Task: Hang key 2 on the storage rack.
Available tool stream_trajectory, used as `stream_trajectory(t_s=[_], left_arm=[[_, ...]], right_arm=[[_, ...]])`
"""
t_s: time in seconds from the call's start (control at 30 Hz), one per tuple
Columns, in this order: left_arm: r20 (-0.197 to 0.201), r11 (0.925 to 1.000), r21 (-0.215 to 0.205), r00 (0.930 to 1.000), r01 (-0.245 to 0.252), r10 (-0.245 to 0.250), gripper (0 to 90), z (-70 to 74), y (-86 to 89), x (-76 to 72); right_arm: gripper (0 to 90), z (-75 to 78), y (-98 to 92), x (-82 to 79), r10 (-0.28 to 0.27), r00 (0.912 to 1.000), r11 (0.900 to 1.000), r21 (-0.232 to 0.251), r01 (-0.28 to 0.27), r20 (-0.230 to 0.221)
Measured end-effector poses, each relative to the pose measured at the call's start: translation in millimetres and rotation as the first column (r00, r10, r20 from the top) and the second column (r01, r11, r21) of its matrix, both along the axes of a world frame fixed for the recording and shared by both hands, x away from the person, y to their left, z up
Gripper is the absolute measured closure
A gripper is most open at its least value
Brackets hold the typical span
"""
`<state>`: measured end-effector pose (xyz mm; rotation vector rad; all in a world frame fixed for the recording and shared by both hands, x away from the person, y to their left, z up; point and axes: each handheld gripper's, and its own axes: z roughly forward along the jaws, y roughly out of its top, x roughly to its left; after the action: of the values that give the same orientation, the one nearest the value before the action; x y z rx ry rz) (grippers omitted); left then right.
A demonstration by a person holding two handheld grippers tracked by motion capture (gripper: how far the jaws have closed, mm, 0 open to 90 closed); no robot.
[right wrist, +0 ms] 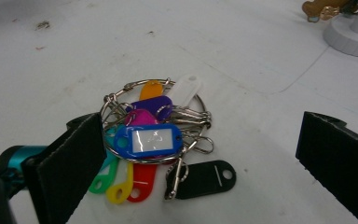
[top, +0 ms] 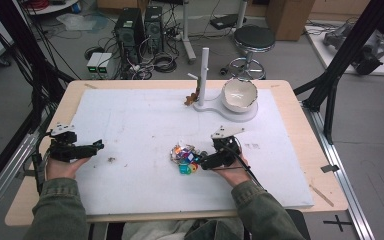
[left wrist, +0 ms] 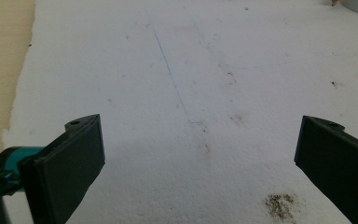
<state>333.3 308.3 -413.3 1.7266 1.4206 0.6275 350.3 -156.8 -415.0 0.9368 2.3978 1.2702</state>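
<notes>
Here, a person sits at a wooden table [top: 40,165] topped with a rough white foam sheet [top: 145,120], holding a two-jaw gripper in each hand. The right gripper [right wrist: 196,154] sits near the middle of the sheet, its flat black jaws spread wide apart around a bunch of key tags [right wrist: 154,137] lying on the foam. The bunch is a tangle of thin metal rings and small plastic tags, oblong with rounded ends: blue with a shiny label window, purple, pink, orange, white, green, yellow, red, and a black one lying nearest. The left-hand jaw in that view stands just beside the green and blue tags; I cannot tell if it touches them.

The left gripper [left wrist: 198,144] rests well apart at the near left, jaws wide open over bare, speckled foam.

At the far side stands a white peg stand [top: 204,65] with a white bowl [top: 239,94], jagged-rimmed, on its base.
</notes>
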Motion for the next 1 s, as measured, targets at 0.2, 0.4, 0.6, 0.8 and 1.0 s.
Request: stream_trajectory(t_s=[0.2, 0.4, 0.6, 0.8, 1.0], left_arm=[[-0.005, 1.0, -0.003, 1.0, 0.006, -0.006, 1.9, -0.5, -0.3, 0.3], [-0.006, 1.0, 0.002, 0.9999, 0.009, -0.009, 1.9, -0.7, -0.6, 0.3], [-0.003, 0.9999, 0.001, 0.9999, 0.011, -0.011, 1.9, -0.8, -0.7, 0.2], [-0.009, 0.9999, 0.007, 0.9999, 0.014, -0.014, 1.9, -1.5, -0.6, 0.7], [-0.01, 0.9998, 0.005, 0.9998, 0.018, -0.018, 1.9, -1.7, -0.7, 0.9]], right_arm=[[0.6, -5.2, 14.0, -2.1, 0.037, 0.9993, 0.999, -0.026, -0.037, -0.008], [0.6, -13.6, 28.0, -2.7, 0.068, 0.9974, 0.995, -0.069, -0.069, -0.024], [0.6, -19.6, 38.3, -3.7, 0.083, 0.996, 0.991, -0.103, -0.086, -0.033], [1.1, -23.9, 42.3, -2.8, 0.084, 0.9955, 0.987, -0.135, -0.089, -0.045], [17.7, -21.8, 40.7, -3.3, 0.104, 0.9932, 0.985, -0.134, -0.11, -0.051]])
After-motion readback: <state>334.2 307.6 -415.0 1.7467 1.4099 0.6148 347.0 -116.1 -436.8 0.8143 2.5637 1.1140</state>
